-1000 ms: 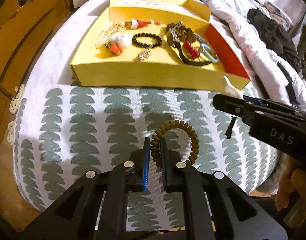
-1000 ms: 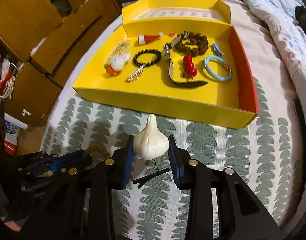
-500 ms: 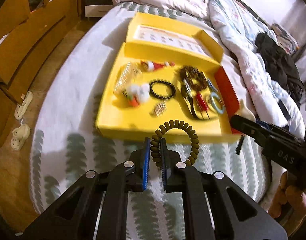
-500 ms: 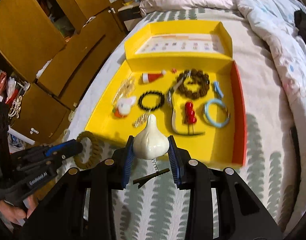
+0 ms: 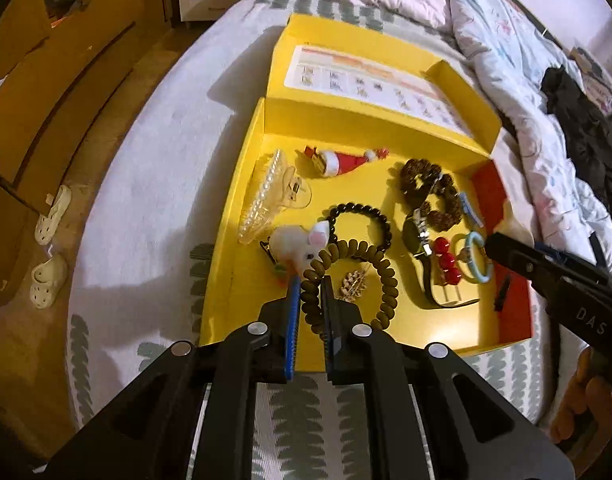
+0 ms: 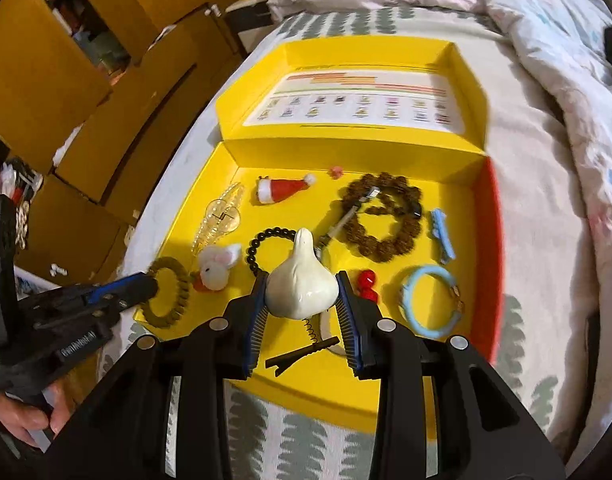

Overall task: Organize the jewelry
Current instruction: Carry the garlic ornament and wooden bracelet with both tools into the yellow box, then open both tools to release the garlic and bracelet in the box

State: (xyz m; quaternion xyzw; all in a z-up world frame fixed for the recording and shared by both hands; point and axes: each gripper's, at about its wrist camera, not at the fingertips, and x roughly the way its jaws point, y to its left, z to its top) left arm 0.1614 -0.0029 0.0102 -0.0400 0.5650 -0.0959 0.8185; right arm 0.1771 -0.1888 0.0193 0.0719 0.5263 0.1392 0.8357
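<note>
My left gripper (image 5: 309, 282) is shut on an olive coiled hair ring (image 5: 387, 280), which hangs over the near left part of the yellow tray (image 5: 234, 280). My right gripper (image 6: 302, 280) is shut on a white garlic-shaped clip (image 6: 302, 288) with a spring and a black clasp under it, above the tray's (image 6: 405, 372) front middle. In the right wrist view the left gripper (image 6: 150, 286) and its ring (image 6: 174, 296) show at the tray's left corner. In the left wrist view the right gripper (image 5: 491, 244) reaches in from the right.
The tray holds a Santa-hat clip (image 5: 345, 162), a clear claw clip (image 5: 266, 196), a white bunny clip (image 5: 298, 242), a black bead bracelet (image 5: 381, 220), a brown bead bracelet (image 6: 385, 216), red beads (image 5: 445, 264) and a blue bangle (image 6: 429, 304). A duvet (image 5: 525, 100) lies right, cupboards (image 6: 86, 80) left.
Both grippers have moved forward from above the leaf-patterned bedspread to above the yellow tray, carrying the hair ring and the white clip. Neither grip has changed.
</note>
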